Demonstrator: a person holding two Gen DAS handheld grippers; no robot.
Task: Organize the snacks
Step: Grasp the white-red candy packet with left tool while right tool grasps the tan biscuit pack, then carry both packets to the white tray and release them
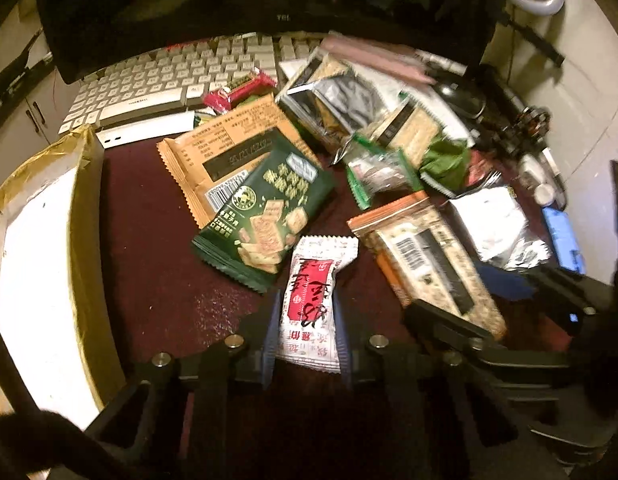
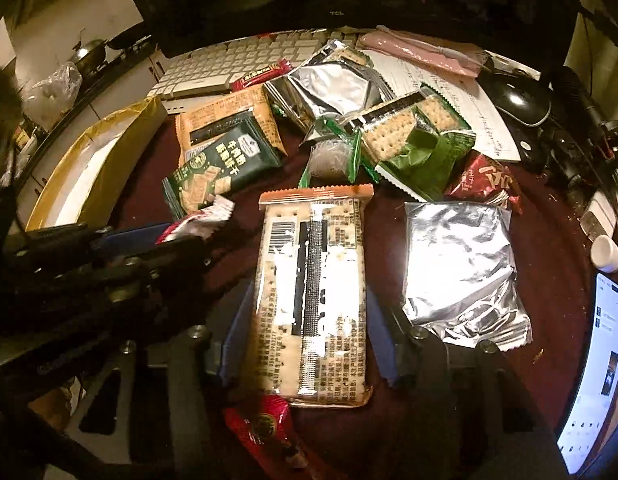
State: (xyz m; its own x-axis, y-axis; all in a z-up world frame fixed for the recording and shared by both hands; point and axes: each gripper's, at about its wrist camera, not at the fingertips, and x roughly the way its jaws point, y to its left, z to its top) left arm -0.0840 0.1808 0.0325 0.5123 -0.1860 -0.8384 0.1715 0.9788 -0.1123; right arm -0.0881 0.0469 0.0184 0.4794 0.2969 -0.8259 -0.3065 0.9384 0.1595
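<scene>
"TCL" on monitor [image 2: 335, 13] bezel

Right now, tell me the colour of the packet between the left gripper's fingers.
White packet with red label; left wrist view.

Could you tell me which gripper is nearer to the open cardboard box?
Left. The left gripper, shut on the white-and-red sachet, is beside the cardboard box. The right gripper straddles the cracker pack, further from it.

1. Bare dark red tabletop [image 1: 149, 264] lies open between the gold-edged box [image 1: 85, 216] and the green cracker pack [image 1: 265, 216].
2. Ahead, overlapping snack packets [image 2: 389, 128] block the way to the keyboard [image 1: 169, 76].
3. On the right, a silver foil bag [image 2: 457, 264] and a phone [image 2: 597, 368] crowd the edge.
</scene>
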